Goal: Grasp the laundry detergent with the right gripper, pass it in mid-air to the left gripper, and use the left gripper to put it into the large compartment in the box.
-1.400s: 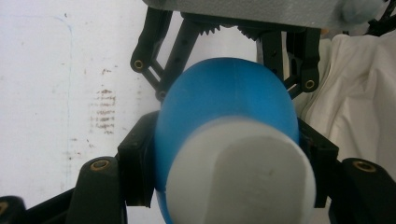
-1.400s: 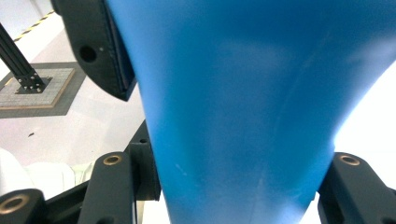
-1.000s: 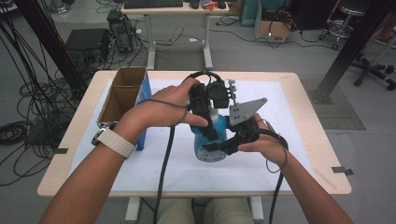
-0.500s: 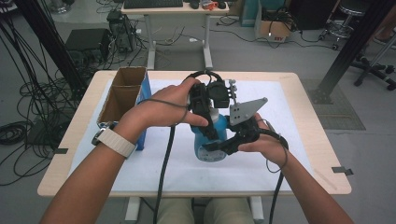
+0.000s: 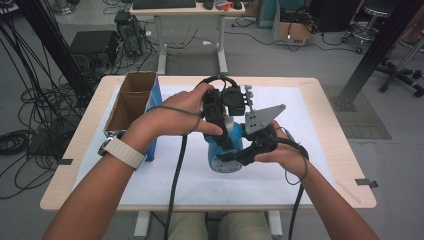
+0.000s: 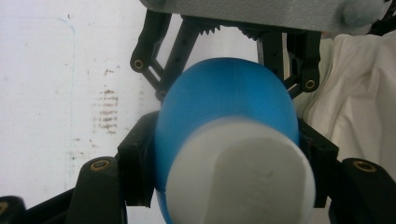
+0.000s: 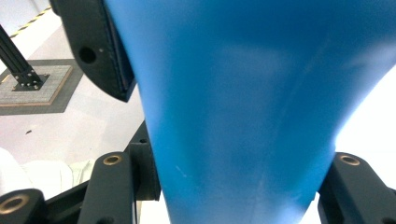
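Blue bottle [image 5: 222, 150] with a white cap [image 6: 240, 179] stands upright near the middle of your desk [image 5: 325, 100], on the white sheet [image 5: 165, 175] that covers most of the top. Your left tool [image 5: 220, 122] comes down on it from above and grasps the upper part, just under the cap; in the left gripper view its jaws press against both sides of the blue shoulder. Your right tool [image 5: 237, 155] clamps the bottle's lower body from the right side, and in the right gripper view the blue wall sits tight between the two jaws. Both of your hands are close together over the bottle, the left hand [image 5: 180, 112] above and the right hand [image 5: 280, 152] lower and nearer to you. A cardboard box [image 5: 127, 102] with an open top sits at the left edge of the desk, well apart from the bottle. Cables trail from both tools toward you.
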### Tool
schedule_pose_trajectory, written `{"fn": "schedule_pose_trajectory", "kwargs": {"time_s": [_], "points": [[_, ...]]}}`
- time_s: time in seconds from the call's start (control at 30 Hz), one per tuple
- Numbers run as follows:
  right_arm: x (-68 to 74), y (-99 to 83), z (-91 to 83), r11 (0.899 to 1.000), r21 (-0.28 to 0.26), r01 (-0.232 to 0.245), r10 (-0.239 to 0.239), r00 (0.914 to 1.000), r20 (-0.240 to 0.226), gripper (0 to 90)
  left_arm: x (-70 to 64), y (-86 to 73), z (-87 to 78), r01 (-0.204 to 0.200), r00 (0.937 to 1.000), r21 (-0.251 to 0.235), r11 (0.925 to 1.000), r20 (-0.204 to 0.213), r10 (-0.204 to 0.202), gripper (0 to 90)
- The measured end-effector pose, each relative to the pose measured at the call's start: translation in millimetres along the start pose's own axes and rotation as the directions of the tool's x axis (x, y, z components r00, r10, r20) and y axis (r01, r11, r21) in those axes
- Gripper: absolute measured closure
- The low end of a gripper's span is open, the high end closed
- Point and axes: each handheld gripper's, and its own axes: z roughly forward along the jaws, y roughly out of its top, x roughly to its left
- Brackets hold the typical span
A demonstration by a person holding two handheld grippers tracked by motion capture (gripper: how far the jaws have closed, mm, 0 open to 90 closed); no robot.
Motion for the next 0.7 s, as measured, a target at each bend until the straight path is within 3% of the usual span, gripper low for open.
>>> {"fn": "schedule_pose_trajectory", "kwargs": {"time_s": [0.7], "points": [[1.9, 0.8, -2.3, 1.0, 0.002, 0.007, -0.007, 1.0, 0.002, 43.1, -2.9, 1.2, -1.6, 0.002, 1.0, -0.003, 1.0, -0.004, -0.002, 37.2]]}}
